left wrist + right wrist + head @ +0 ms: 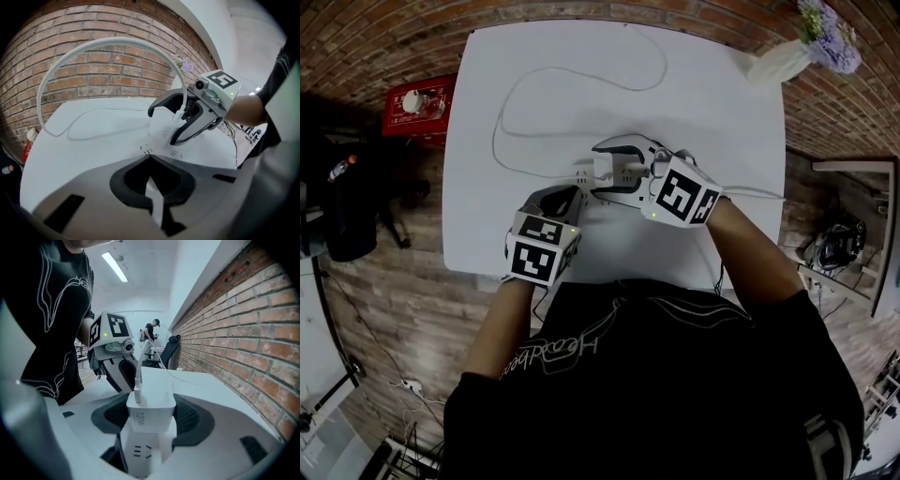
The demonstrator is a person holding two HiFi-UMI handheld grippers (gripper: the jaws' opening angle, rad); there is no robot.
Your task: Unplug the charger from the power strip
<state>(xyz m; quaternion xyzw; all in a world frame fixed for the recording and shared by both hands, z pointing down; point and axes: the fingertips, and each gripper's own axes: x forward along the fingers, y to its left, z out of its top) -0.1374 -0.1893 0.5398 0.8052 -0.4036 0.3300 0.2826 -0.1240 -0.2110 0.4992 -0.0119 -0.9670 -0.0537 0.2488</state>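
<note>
Not unplugged yet, going by this. The charger (151, 411) was seen sitting flush on the power strip (140, 453) with no prongs showing, and its cable (112, 42) was looped up over the white table (544, 56). The right gripper (617, 171) was clamped on the charger's sides. The left gripper (151, 164) was pinched almost together on what was taken to be the strip's end, probably to pin it down. Only the actual pull was left.

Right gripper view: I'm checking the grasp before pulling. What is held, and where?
The right gripper holds the charger by its two opposite sides; it sits plugged into the power strip.
</note>
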